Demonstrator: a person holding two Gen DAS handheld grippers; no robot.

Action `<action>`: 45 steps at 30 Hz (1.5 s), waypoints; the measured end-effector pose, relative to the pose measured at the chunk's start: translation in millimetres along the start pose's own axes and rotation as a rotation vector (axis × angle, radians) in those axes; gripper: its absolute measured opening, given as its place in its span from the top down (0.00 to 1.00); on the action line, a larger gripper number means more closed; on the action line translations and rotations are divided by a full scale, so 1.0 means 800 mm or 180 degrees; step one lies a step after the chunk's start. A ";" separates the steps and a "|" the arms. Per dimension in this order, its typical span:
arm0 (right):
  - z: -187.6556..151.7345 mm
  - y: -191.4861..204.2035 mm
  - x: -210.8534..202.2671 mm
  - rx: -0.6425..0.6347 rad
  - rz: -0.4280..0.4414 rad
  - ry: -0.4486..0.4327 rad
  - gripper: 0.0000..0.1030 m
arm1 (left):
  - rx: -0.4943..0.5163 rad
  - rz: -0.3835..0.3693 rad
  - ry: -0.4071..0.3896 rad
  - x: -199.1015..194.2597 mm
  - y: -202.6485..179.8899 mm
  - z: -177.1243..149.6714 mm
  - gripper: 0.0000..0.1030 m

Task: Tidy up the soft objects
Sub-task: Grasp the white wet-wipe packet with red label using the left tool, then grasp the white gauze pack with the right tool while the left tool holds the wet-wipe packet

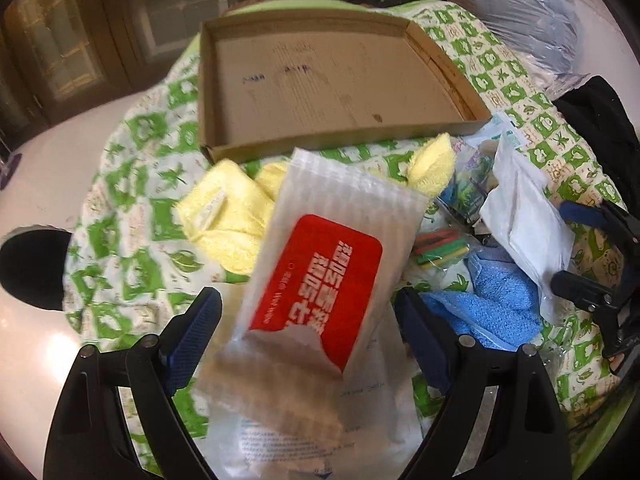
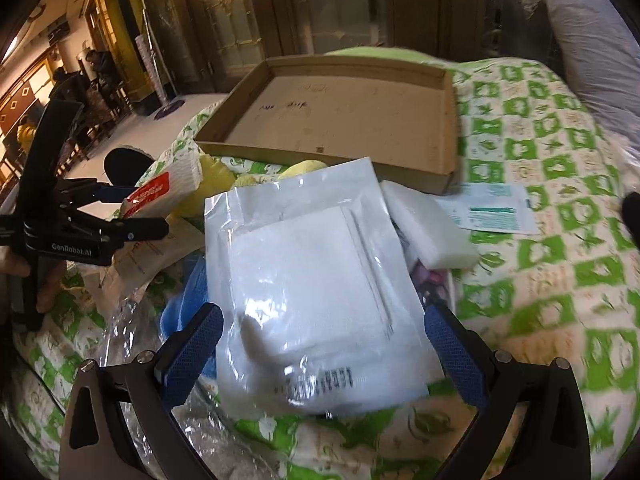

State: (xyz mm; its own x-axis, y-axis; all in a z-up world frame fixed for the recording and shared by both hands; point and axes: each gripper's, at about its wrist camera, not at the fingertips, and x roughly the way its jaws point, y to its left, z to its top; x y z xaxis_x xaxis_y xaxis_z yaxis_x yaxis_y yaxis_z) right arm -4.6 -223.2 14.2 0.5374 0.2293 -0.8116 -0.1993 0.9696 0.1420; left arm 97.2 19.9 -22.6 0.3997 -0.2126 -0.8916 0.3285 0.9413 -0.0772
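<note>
My left gripper [image 1: 308,312] is shut on a wet-wipes pack with a red label [image 1: 320,280], held above the green-patterned cloth; the pack also shows in the right wrist view [image 2: 160,192]. My right gripper [image 2: 320,332] is shut on a clear bag of white gauze pads [image 2: 316,276], also seen in the left wrist view [image 1: 524,228]. An empty shallow cardboard box [image 1: 320,80] lies just beyond; it also shows in the right wrist view [image 2: 340,116]. A yellow towel [image 1: 228,220] and a blue towel [image 1: 500,308] lie under the packs.
Coloured sticks in a bag [image 1: 440,248], a white foam block [image 2: 428,232] and a teal-printed sachet [image 2: 492,212] lie on the cloth. A plastic-wrapped pillow [image 1: 520,8] sits far right. White floor [image 1: 40,184] lies left, wooden doors behind.
</note>
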 end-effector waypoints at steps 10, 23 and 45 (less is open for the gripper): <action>0.025 -0.003 0.039 -0.0116 0.0135 0.0141 0.00 | 0.0030 0.0024 -0.0077 0.006 -0.008 -0.003 0.54; 0.034 0.008 0.060 -0.0325 0.0034 0.0283 0.01 | -0.0033 0.0055 -0.0047 0.008 -0.013 0.003 0.55; 0.034 -0.001 0.043 -0.0271 0.0145 0.0275 0.45 | 0.0001 0.0108 -0.0049 0.014 -0.017 -0.003 0.55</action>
State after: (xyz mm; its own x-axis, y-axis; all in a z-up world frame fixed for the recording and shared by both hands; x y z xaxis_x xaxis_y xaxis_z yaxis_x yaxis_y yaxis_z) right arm 36.4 -213.4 1.8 0.4542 0.2611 -0.8518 -0.2926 0.9468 0.1342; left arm 95.4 5.7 -32.5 0.4236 -0.1846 -0.8868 0.3149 0.9480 -0.0469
